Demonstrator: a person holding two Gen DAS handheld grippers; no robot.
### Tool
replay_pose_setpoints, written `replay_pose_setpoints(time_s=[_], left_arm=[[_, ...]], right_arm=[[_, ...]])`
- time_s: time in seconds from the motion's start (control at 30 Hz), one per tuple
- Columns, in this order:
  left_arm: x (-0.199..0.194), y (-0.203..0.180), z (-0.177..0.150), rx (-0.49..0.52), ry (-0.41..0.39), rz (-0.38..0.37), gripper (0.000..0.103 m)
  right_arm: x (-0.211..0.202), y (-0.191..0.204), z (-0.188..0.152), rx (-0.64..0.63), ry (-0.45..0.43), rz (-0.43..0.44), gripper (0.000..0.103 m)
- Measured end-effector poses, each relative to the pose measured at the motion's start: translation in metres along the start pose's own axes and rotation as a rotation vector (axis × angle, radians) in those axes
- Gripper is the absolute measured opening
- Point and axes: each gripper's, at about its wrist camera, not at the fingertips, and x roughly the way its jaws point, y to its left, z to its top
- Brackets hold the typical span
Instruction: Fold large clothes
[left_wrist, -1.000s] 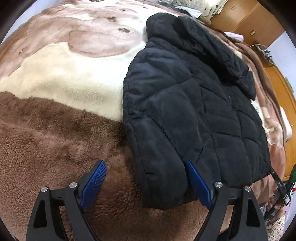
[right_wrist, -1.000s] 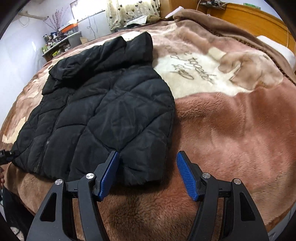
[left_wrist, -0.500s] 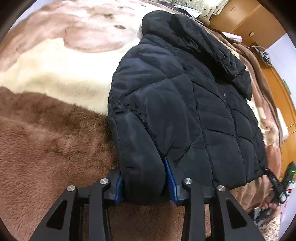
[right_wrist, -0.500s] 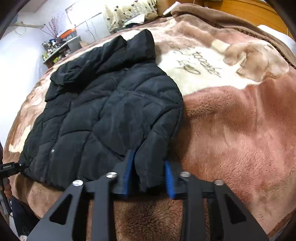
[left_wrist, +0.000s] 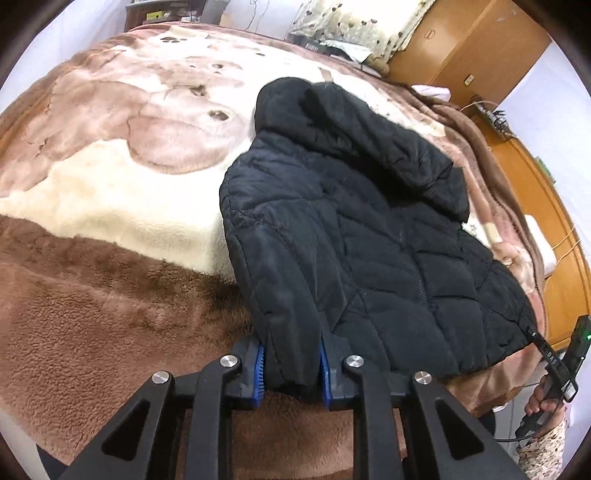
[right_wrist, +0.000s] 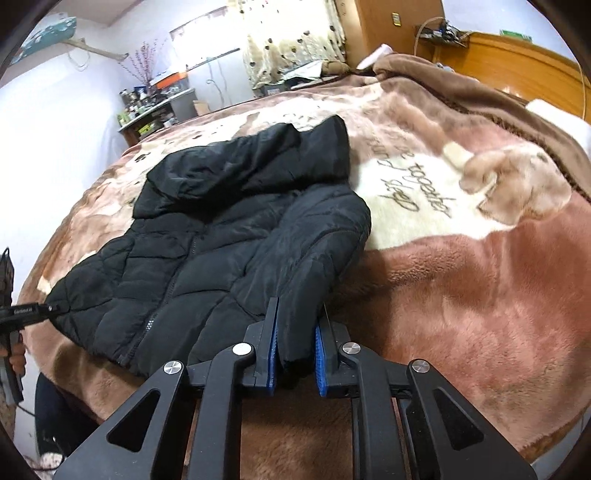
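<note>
Sleeves of the black puffer jacket (left_wrist: 369, 236) (spread on a plush bed blanket (left_wrist: 92, 314)) sit clamped: left hand-held gripper (left_wrist: 291, 369) grips one at 6 o'clock; right hand-held gripper (right_wrist: 295, 363) grips the other.

- Black quilted puffer jacket (left_wrist: 369, 236) lies flat on the brown-and-cream plush blanket (left_wrist: 110, 206), hood at far end, hem twd near edge.
- L gripper (left_wrist: 291, 365) clamps one sleeve cuff, R gripper (right_wrist: 293, 358) the other, jacket body btwn them.
- Orange wooden headboard (right_wrist: 524, 74) behind blanket.
</note>
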Motion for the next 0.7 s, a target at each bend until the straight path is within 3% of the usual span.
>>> replay_pose_setpoints(time_s=[0.37,0.63,0.7], left_arm=[[-0.054,0.011,-0.006,-0.013,-0.025,-0.069,0.022],[-0.079,0.008,-0.022,-0.026,-0.019,-0.101,0.022],[-0.081,0.004,-0.016,-0.024,-0.017,-0.111,0.022]], right_arm=[[-0.057,0.01,-0.012,-0.012,-0.038,0.052,0.015],[-0.077,0.001,-0.01,0.054,-0.028,0.102,0.015],[-0.076,0.0,-0.003,0.049,-0.029,0.081,0.015]])
